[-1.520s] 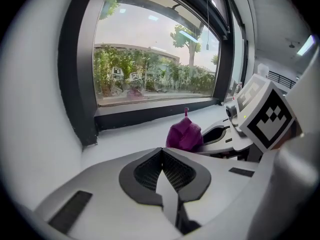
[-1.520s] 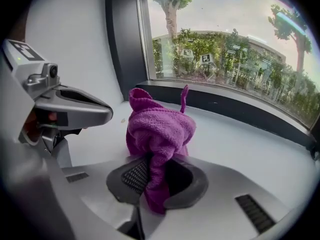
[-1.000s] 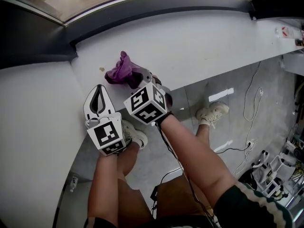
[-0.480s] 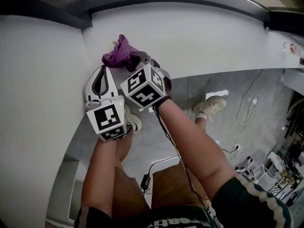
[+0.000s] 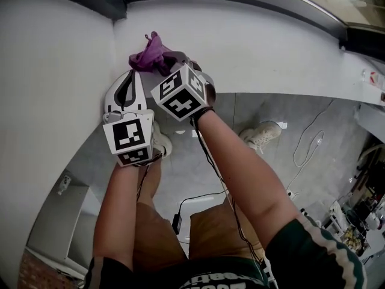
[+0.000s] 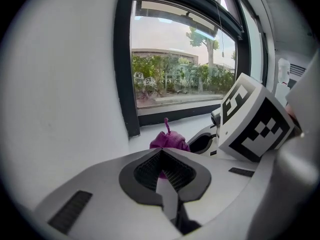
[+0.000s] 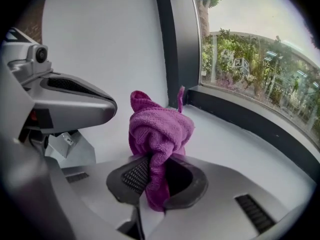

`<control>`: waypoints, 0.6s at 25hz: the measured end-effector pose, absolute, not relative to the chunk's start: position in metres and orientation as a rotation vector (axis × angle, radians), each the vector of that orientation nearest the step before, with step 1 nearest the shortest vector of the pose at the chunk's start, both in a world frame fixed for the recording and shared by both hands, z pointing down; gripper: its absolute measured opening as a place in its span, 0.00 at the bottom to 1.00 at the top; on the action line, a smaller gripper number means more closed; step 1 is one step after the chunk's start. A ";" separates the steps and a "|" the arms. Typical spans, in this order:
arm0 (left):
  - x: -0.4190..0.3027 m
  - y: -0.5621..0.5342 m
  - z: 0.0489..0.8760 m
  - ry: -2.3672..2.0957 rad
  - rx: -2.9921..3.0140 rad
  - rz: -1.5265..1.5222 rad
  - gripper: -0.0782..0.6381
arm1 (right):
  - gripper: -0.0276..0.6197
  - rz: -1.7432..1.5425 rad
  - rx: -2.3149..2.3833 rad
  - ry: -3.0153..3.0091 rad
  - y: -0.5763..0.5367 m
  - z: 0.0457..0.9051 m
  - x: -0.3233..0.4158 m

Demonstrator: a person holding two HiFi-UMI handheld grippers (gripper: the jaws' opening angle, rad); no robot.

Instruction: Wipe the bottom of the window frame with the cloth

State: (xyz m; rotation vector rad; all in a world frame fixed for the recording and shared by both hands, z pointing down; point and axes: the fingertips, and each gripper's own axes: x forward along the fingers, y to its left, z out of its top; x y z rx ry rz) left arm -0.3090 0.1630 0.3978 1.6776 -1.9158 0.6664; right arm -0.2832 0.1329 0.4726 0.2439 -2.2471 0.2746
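Bunched purple on the white sill (image 5: 258,47): the cloth (image 5: 150,56), pinched at its lower fold in the right claw (image 7: 157,176), toothed pads (image 7: 131,176) shut hard on the terry. Slid left along the sill over the last second, now nearer the corner with the side wall (image 5: 54,71) than before. Probably the left end of a wiping pass, then: little sill remaining on that side, a long stretch to the right not under the cloth. Short of the dark window frame (image 7: 255,126) at the back, going by the head view. Only a thin twisted tail poking up toward it, contact not clear from any view.

Soft looped microfibre, crumpled into a loose knot rather than spread flat, so only a small patch down on the surface. Likely to drag and roll rather than glide. Smooth matt white on sill and wall, no visible grime near the cloth. Hard, dark, metal-looking rail under the glass (image 7: 250,69), with trees and buildings beyond.

Just beside on the left, carried along with the move: the left claw (image 6: 164,171), closed on nothing, tips together, ribbed dark pads (image 6: 145,171) around a small diamond-shaped hollow. Glossy white plastic shells on both, a square-marker cube (image 5: 180,98) behind each. Far below, grey tiled floor (image 5: 313,110) and trailing cables (image 5: 307,149).
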 end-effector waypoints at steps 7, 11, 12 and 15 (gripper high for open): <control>-0.304 0.167 0.366 -1.968 1.642 0.666 0.12 | 0.15 0.251 0.168 -2.327 0.137 0.433 -0.282; -0.299 0.166 0.343 -1.988 1.647 0.654 0.12 | 0.15 0.240 0.152 -2.371 0.136 0.405 -0.277; -0.297 0.165 0.337 -1.990 1.649 0.637 0.12 | 0.14 0.239 0.141 -2.380 0.135 0.397 -0.275; -0.291 0.160 0.318 -1.987 1.653 0.593 0.12 | 0.14 0.230 0.108 -2.406 0.134 0.371 -0.273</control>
